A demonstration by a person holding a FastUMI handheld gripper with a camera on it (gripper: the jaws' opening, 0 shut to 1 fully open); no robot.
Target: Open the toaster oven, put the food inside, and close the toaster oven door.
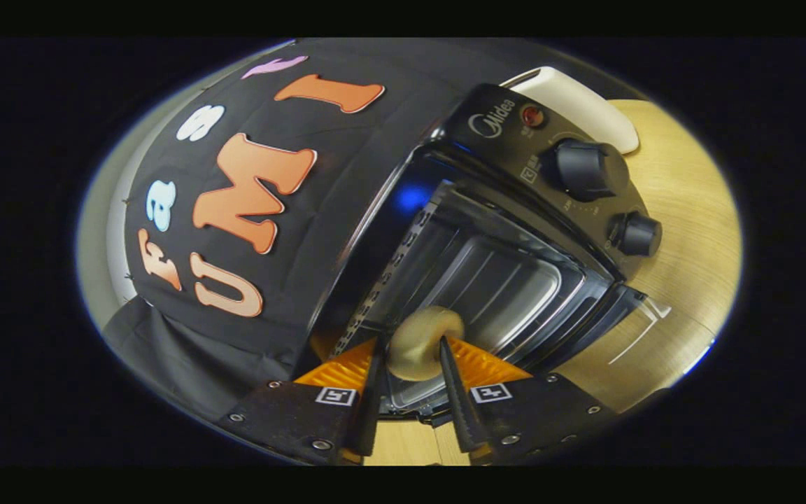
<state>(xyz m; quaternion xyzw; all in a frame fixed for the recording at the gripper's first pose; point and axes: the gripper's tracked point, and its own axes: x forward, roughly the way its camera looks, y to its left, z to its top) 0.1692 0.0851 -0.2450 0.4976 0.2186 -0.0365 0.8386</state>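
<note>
A pale, ring-shaped piece of food [422,343], like a small bagel, sits low in the centre of the frame, clamped between the gripper's [410,364] two fingers [373,392], which press on it from either side. Just beyond it, filling the middle of the frame, is the black toaster oven [515,210], seen tilted, with its door [606,322] swung open toward the lower right and a tray [501,280] visible in the dark cavity. The food hangs at the mouth of that cavity. Two round knobs [585,168] and a red lamp [532,115] sit on the control panel, upper right. The oven stands on a wooden table [690,210], with a white object [585,105] behind it.
</note>
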